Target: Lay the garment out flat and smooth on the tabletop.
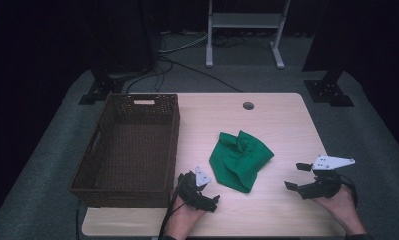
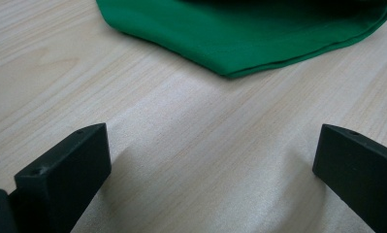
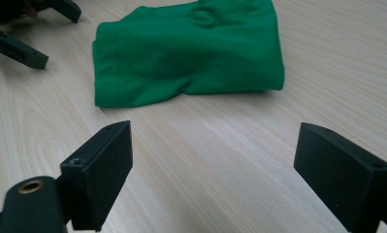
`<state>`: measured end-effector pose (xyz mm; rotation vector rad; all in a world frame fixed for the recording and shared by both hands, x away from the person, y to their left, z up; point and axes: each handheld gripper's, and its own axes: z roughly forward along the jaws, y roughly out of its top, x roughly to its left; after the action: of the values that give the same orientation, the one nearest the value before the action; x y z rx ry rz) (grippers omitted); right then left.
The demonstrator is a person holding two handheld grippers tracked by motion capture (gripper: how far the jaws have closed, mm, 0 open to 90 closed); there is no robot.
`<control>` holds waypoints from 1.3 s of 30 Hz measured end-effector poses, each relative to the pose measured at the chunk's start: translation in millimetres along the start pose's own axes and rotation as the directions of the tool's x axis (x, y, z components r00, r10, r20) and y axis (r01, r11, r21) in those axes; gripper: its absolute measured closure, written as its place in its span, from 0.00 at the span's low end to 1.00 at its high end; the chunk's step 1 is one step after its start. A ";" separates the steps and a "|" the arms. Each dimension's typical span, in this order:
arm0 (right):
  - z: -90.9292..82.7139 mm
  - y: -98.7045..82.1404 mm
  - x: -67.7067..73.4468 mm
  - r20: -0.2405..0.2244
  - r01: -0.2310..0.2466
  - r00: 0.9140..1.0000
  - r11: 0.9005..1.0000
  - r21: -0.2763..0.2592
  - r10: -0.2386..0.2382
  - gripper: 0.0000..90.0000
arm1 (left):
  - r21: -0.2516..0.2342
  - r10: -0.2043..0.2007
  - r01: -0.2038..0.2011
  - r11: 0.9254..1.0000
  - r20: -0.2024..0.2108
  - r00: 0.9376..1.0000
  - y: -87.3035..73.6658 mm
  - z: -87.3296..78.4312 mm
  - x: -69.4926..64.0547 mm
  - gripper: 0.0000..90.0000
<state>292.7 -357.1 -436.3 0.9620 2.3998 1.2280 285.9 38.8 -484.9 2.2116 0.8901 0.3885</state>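
Cloth (image 1: 240, 160), green and crumpled, lies loose on the table (image 1: 282, 120) between the two grippers and just right of the basket (image 1: 129, 147), touched by neither. Left gripper (image 1: 207, 192) sits close to its near edge, jaws wide and empty, probably placed to take that hem. Right gripper (image 1: 296, 176), likewise wide and empty, stands further off, facing it.

Green cloth (image 1: 240, 159): 1 piece, crumpled, bunched folds at its far end, flatter hemmed edge toward the person. Lies mid-table, right of the basket (image 1: 128, 145), untouched.
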 end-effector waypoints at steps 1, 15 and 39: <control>0.6 0.9 0.4 -0.007 0.000 1.000 1.000 0.001 0.000 0.15 | 0.000 0.000 0.000 1.000 0.000 1.000 0.0 0.0 0.0 0.00; 8.3 11.2 4.9 -0.041 0.019 0.999 1.000 0.007 -0.018 0.29 | 0.000 0.000 0.000 1.000 0.000 1.000 0.0 0.0 0.0 0.00; 17.8 28.2 8.8 -0.028 0.032 0.999 0.999 -0.016 -0.032 0.33 | 0.000 0.000 0.000 1.000 0.000 1.000 0.0 0.0 0.0 0.00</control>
<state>307.6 -328.6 -424.1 0.9040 2.4138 1.2558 285.9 38.8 -484.9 2.2115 0.8899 0.3889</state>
